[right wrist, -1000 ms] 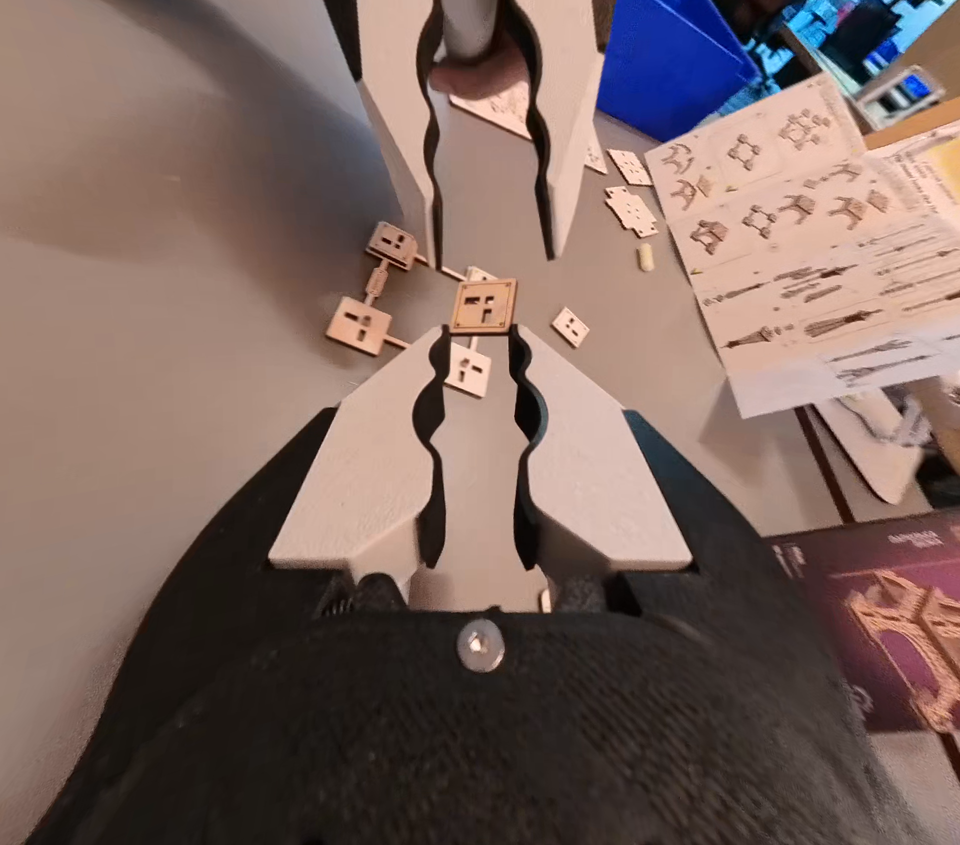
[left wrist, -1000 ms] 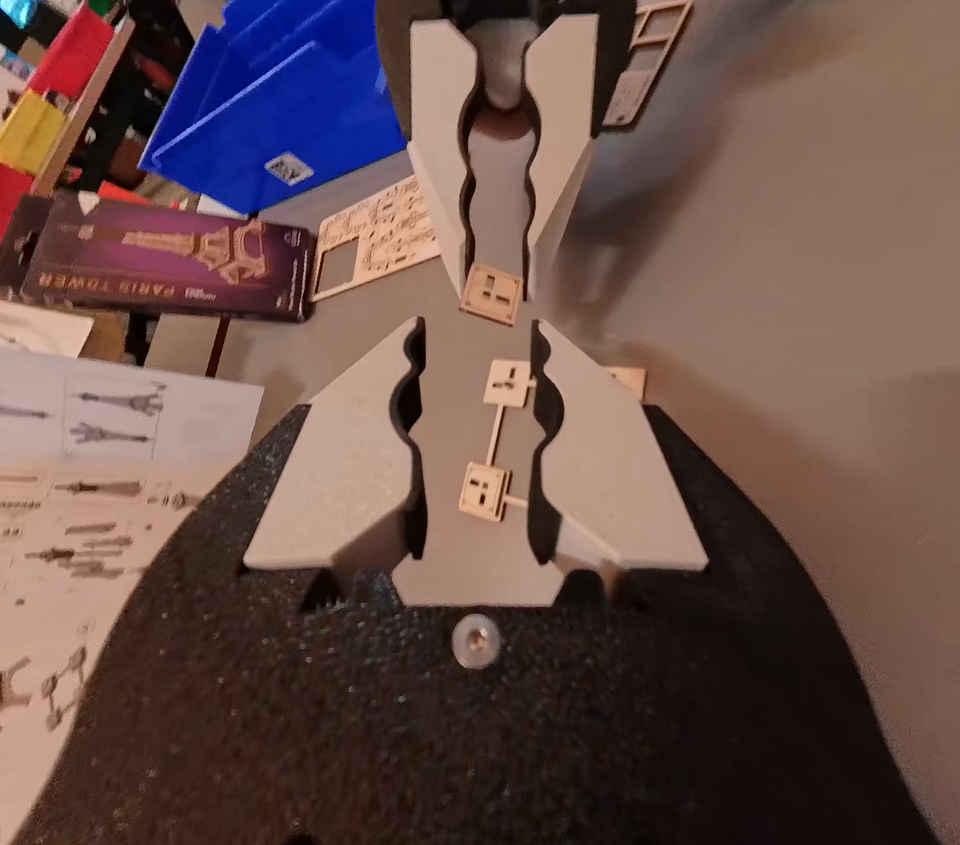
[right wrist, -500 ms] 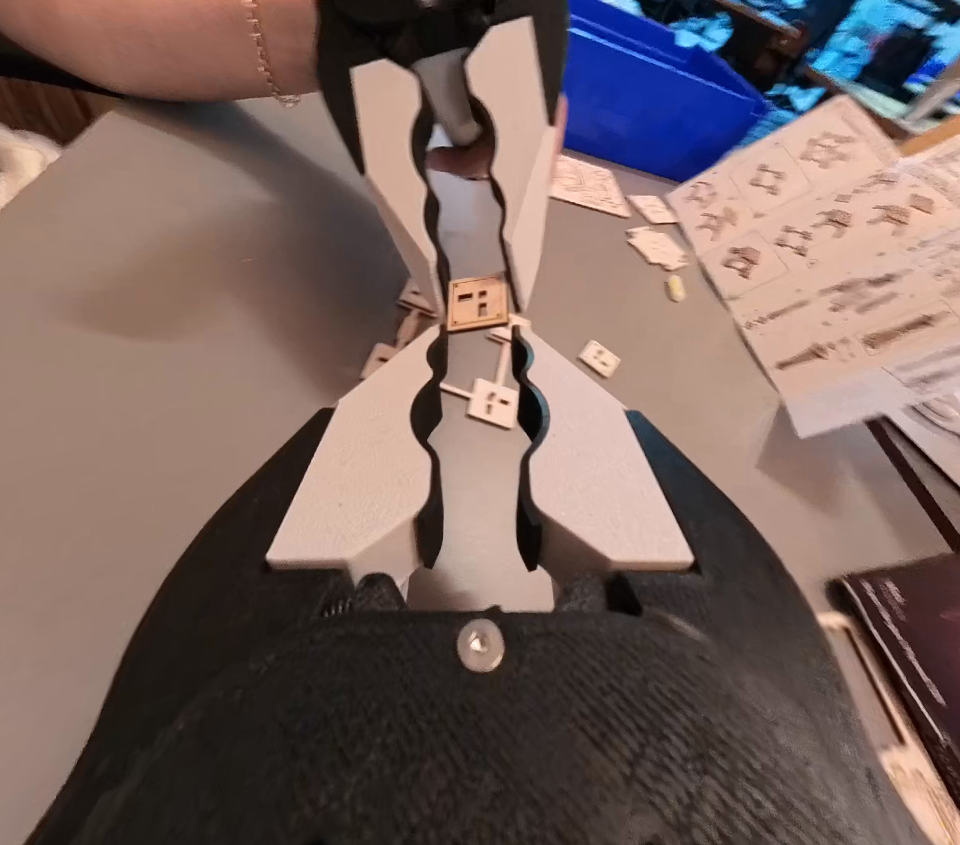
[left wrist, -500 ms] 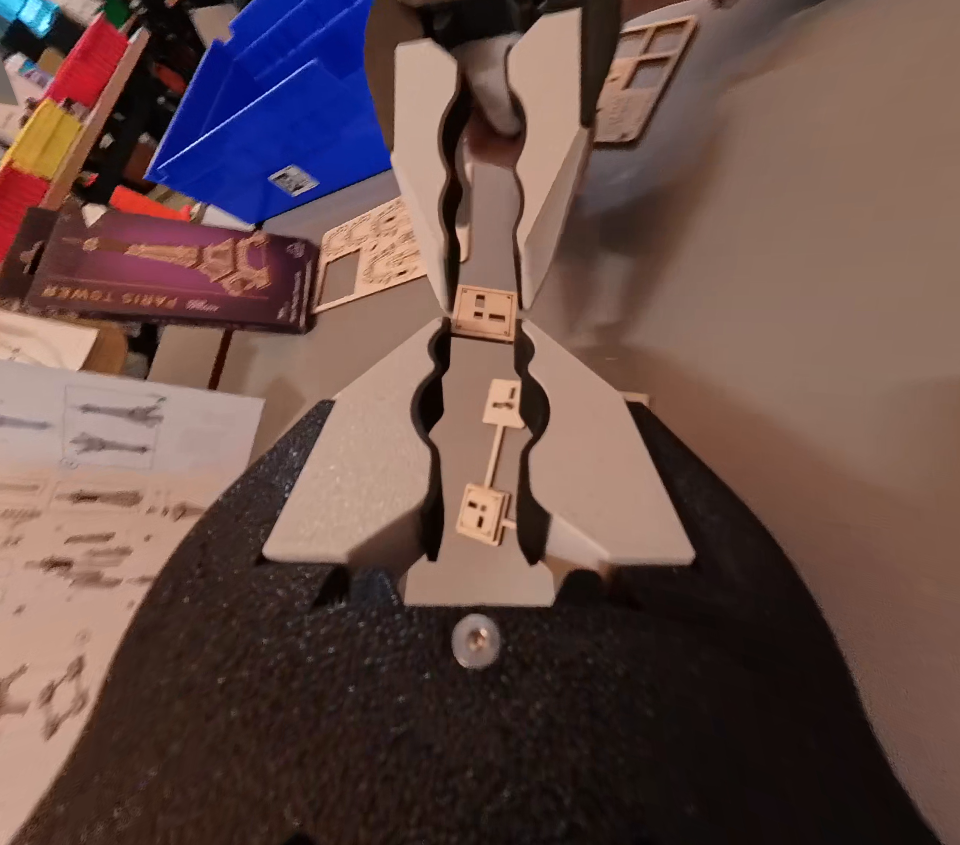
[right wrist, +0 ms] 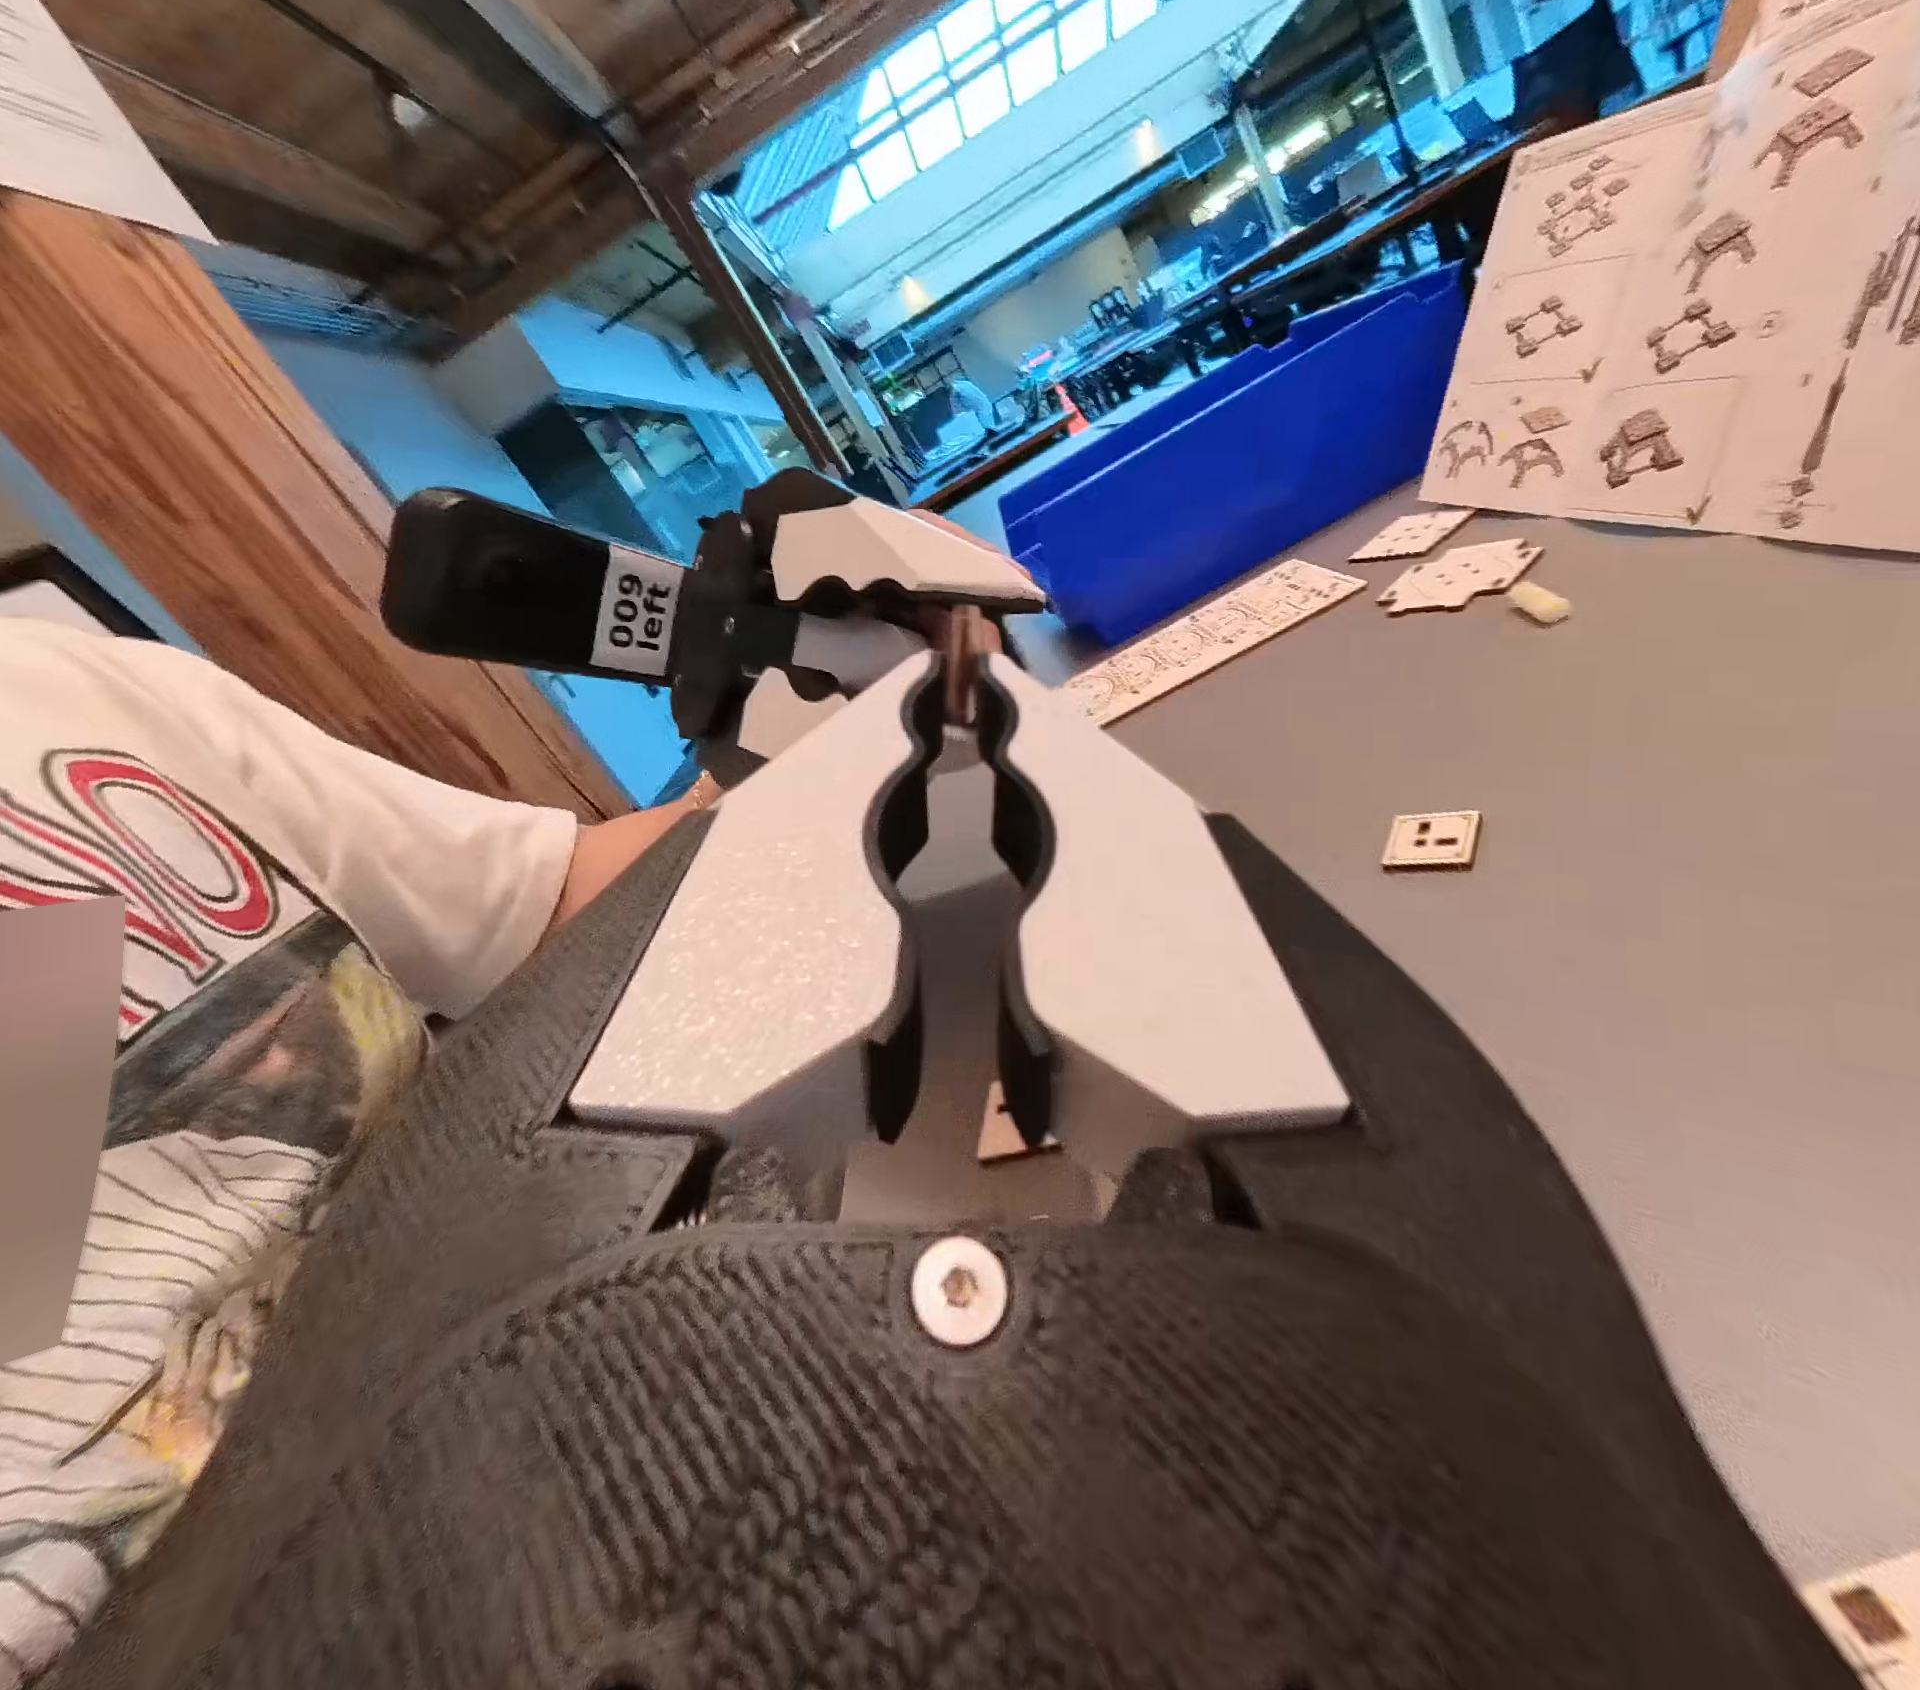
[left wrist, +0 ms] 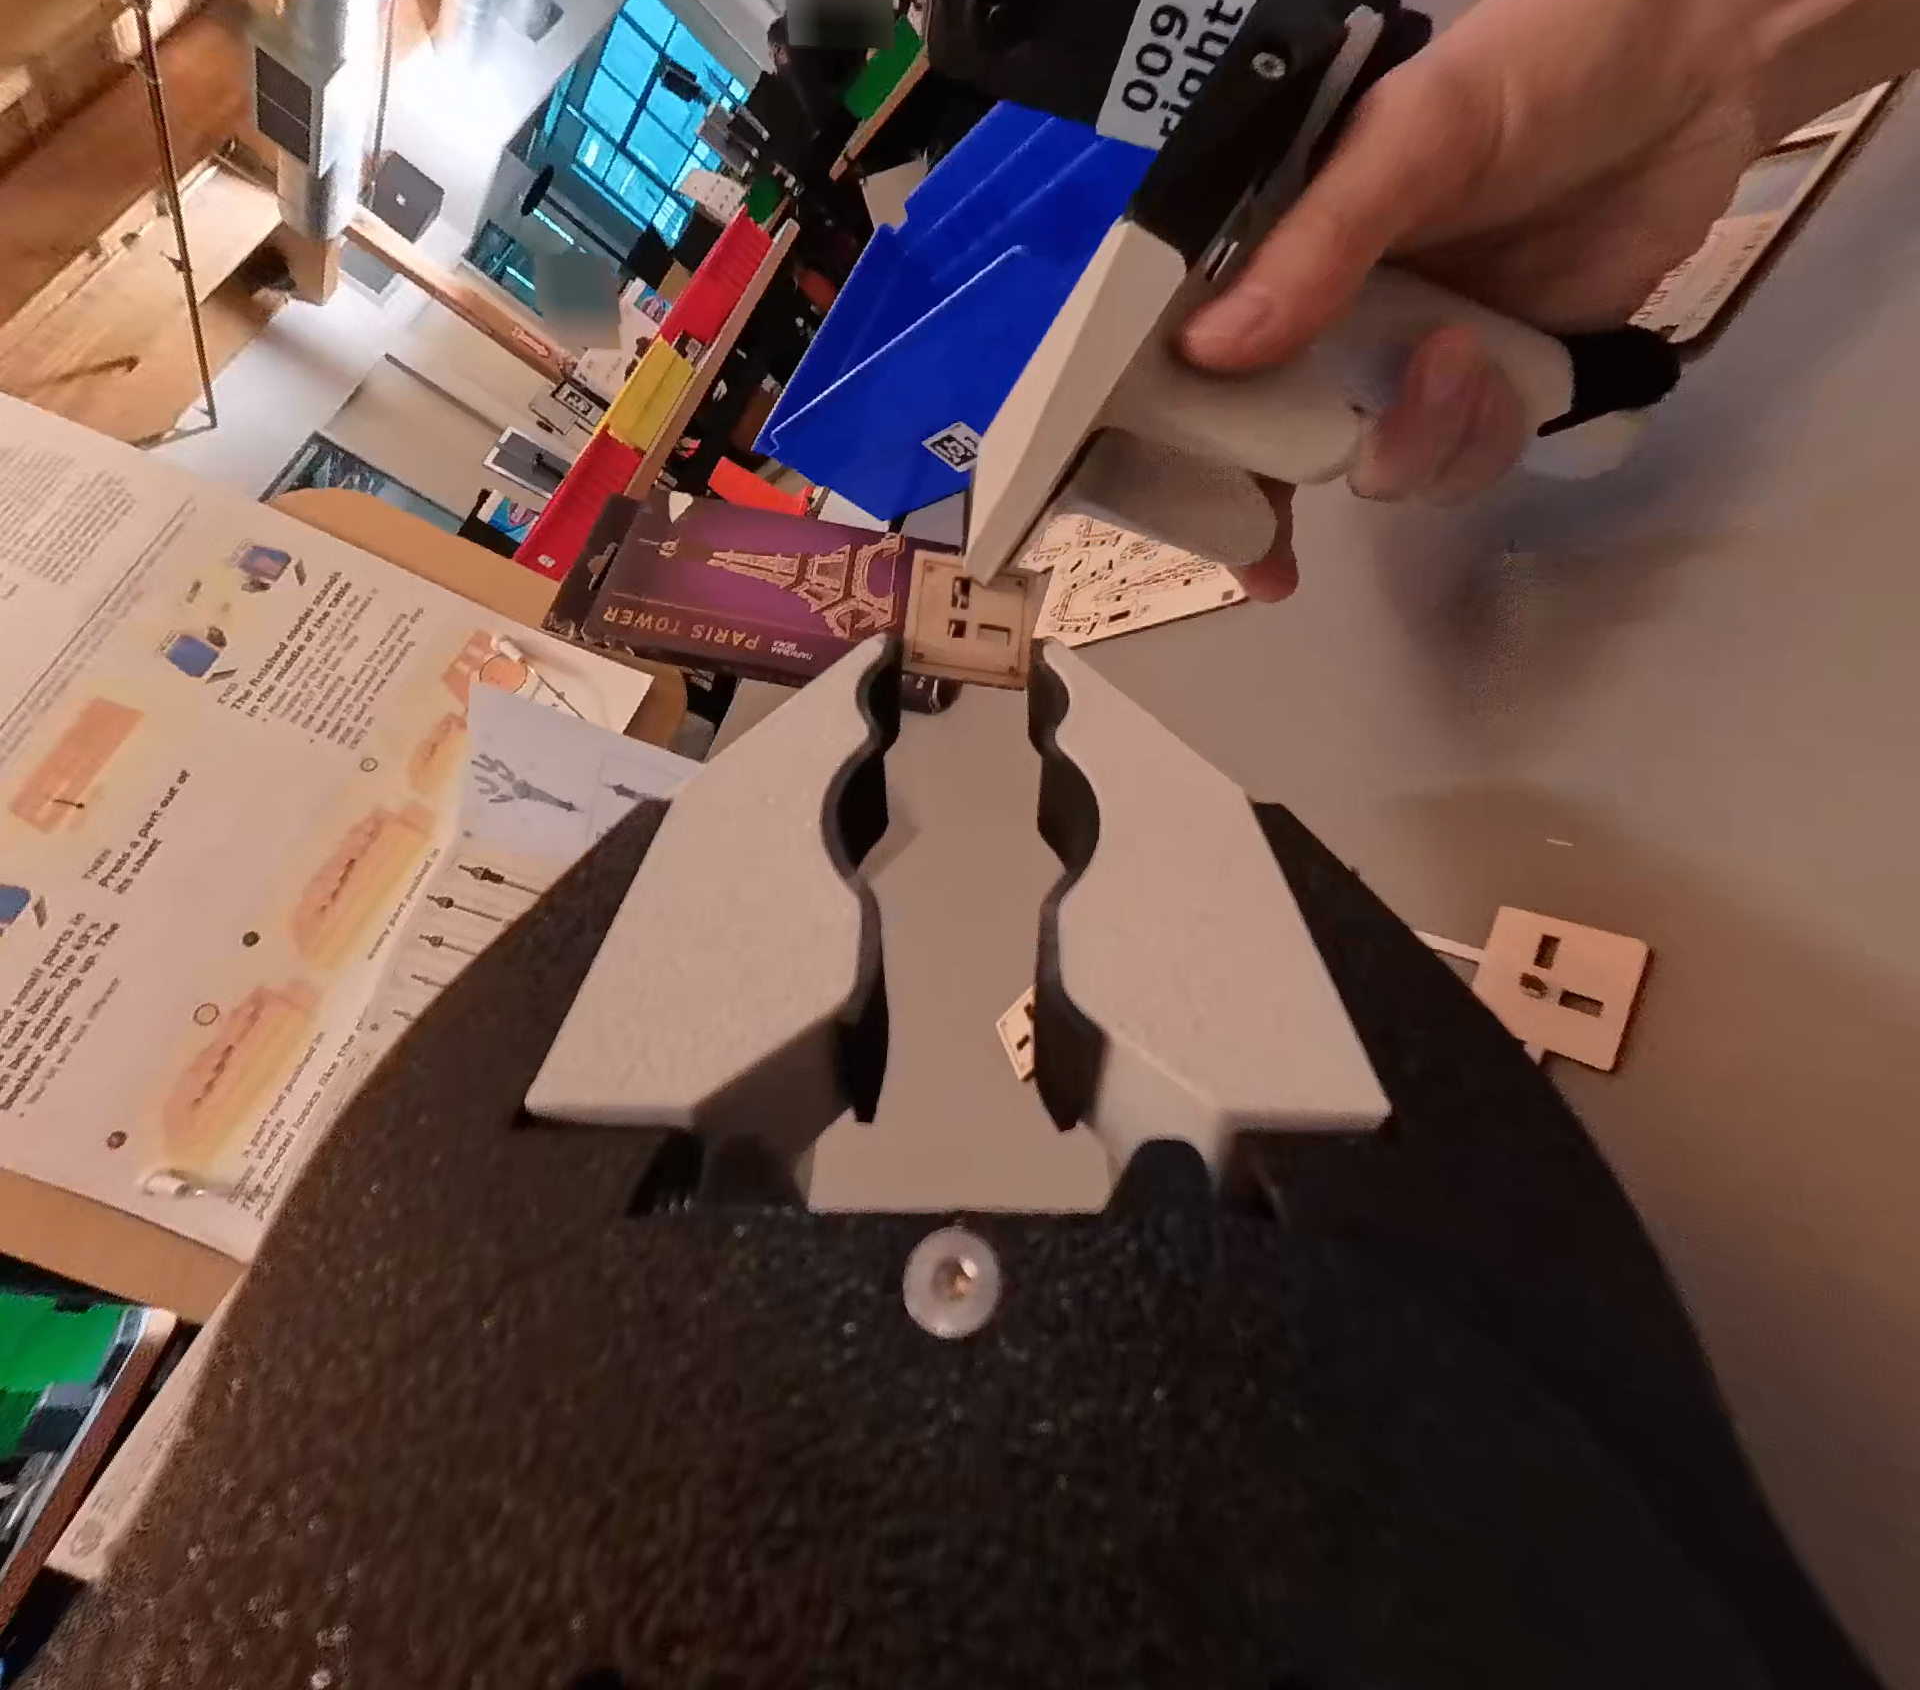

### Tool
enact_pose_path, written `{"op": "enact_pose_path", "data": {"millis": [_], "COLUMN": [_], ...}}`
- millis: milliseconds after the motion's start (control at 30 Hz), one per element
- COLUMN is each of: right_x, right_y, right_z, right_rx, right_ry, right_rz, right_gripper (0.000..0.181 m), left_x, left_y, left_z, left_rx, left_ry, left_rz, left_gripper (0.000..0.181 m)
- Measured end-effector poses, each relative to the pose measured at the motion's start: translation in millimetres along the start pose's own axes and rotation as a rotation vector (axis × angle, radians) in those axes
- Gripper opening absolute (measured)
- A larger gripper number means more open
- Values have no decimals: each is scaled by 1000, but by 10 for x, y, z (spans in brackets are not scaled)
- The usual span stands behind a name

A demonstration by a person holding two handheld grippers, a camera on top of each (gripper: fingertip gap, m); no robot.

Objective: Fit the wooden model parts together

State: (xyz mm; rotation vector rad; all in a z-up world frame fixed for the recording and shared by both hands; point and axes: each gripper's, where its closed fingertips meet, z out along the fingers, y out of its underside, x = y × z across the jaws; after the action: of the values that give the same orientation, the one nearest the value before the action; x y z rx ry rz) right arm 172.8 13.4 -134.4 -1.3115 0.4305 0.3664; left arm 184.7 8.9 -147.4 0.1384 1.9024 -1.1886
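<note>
Both grippers, left (left wrist: 966, 664) and right (right wrist: 961, 684), pinch 1 wooden square (left wrist: 971, 627) at their tips; no joint yet, spare squares (right wrist: 1432, 840) lie beside.

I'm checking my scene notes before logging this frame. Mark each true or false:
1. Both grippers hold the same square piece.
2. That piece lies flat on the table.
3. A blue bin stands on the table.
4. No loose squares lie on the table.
1. True: the left gripper and the right gripper both pinch the square piece.
2. False: it is held up in the air, above the table.
3. True: the blue bin stands at the far side.
4. False: a loose square lies beside the right gripper.
</note>
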Motion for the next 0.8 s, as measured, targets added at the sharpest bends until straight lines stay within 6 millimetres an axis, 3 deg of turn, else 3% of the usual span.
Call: {"op": "enact_pose_path", "data": {"millis": [200, 300, 400, 533, 667, 800], "right_x": [45, 29, -24, -87, -152, -114], "right_y": [92, 171, 310, 469, 654, 690], "right_z": [-48, -119, -201, -213, -181, -180], "right_rx": [-97, -192, -302, -380, -479, -496], "right_ry": [11, -6, -53, -110, -126, -100], "right_rz": [-34, 29, 155, 273, 268, 240], "right_gripper": [1, 1, 1, 1, 1, 1], "left_x": [126, 268, 341, 584, 704, 761], "left_y": [38, 63, 26, -41, -6, 38], "left_z": [4, -61, -145, -196, -179, -161], "left_rx": [1, -7, 1, -2, -44, -80], "left_ry": [74, 196, 263, 384, 410, 424], "left_rz": [22, 44, 88, 138, 218, 254], "left_gripper": [21, 41, 47, 47, 37, 29]}}
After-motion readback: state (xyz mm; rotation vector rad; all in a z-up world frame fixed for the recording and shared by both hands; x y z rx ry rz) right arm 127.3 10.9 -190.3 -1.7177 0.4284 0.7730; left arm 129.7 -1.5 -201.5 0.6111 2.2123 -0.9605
